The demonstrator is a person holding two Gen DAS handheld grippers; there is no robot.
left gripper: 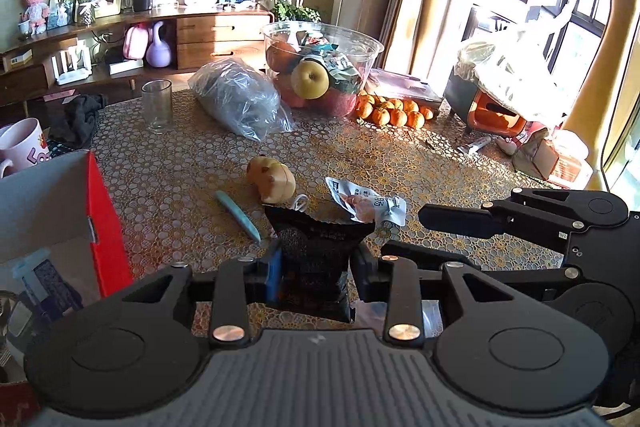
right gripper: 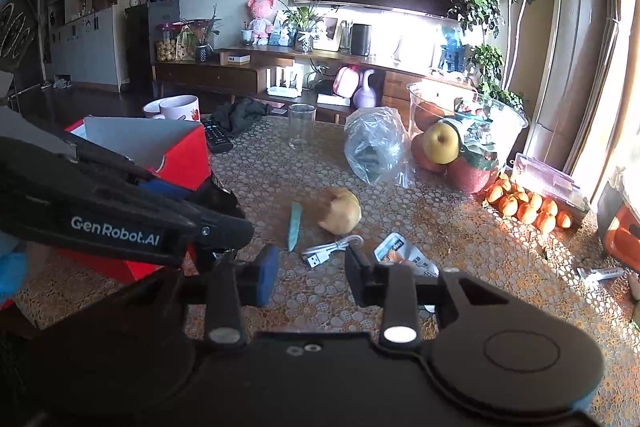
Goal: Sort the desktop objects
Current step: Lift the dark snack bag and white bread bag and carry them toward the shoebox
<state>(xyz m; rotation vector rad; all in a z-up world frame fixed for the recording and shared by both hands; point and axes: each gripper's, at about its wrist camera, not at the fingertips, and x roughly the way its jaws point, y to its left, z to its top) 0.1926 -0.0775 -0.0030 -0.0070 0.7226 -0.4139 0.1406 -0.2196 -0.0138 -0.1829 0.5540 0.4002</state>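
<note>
**Black packet gripped for the red box, loose items waiting**

Black packet [left gripper: 316, 259] is pinched between the two pads of the left gripper [left gripper: 318, 267] and held clear above the patterned table [left gripper: 180, 163]. It is gripped across its middle, so that the torn upper edge stands free and the packet hangs without folding. The red box [left gripper: 108, 227] stands open just to the left of the grip, which suggests it is meant as the collecting place; a short move sideways would probably bring the packet over its opening.

The right gripper [right gripper: 312, 273] is held low over the table with its fingers spread and nothing between them. It is pointed at the white USB cable [right gripper: 332, 249], which lies just ahead of the fingertips, so this cable is judged the likely next pick.

Other loose things are left between the two tools: a teal pen-like stick [left gripper: 238, 215], a tan animal figure [left gripper: 272, 179] and a white snack wrapper [left gripper: 364, 201], all near one another in the table's middle. The fruit bowl [left gripper: 352, 39], the plastic bag [left gripper: 240, 99] and the glass [left gripper: 157, 105] stand farther back, well apart from the work.

The open flap of the box could be caught by the packet.
</note>
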